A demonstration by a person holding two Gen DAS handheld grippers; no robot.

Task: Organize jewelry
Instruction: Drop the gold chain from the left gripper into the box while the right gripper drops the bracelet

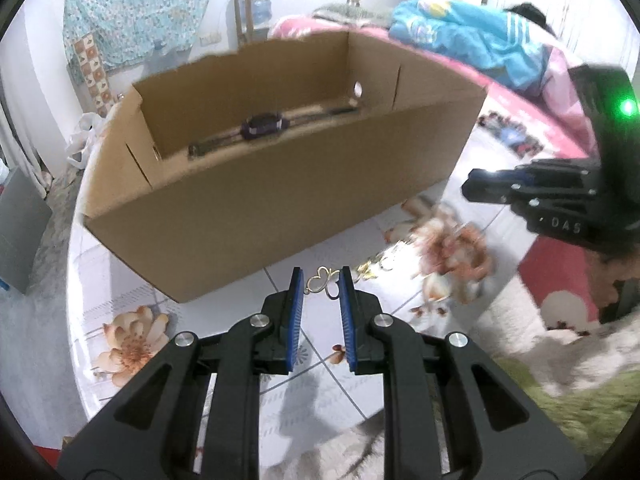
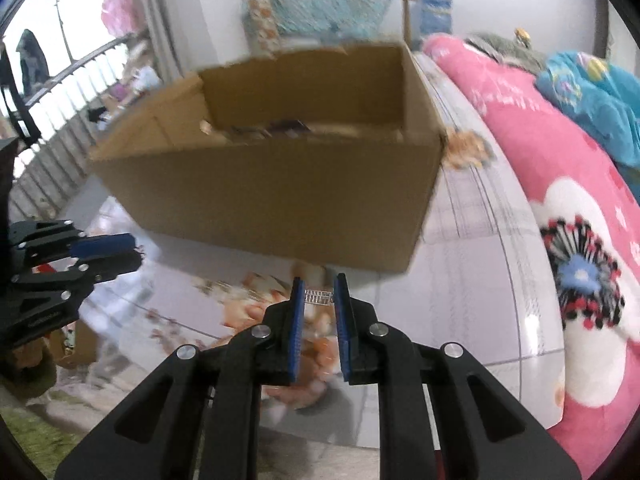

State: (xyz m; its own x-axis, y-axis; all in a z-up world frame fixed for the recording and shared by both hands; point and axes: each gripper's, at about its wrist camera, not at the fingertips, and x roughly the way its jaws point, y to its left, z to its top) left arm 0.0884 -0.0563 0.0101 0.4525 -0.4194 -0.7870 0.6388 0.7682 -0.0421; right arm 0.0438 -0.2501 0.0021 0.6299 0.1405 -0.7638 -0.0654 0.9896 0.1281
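A gold butterfly chain (image 1: 321,281) is clamped between the pads of the left hand-held gripper (image 1: 321,280), and a silver link piece (image 2: 319,295) is clamped in the right hand-held gripper (image 2: 319,294). Both are held above the desk (image 1: 132,280), just short of the cardboard box (image 1: 280,184). A watch (image 1: 262,125) is already stored inside; depositing both held pieces is judged to remain.

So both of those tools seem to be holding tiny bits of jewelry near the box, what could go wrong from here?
The left tool pinches the thin gold butterfly-shaped piece only at its pad tips, so it could slip out. The right tool grips the small silver ladder-like piece just as narrowly. Either might fall onto the glossy flowered table short of the open brown cardboard box. More gold jewelry may trail from the butterfly and snag.
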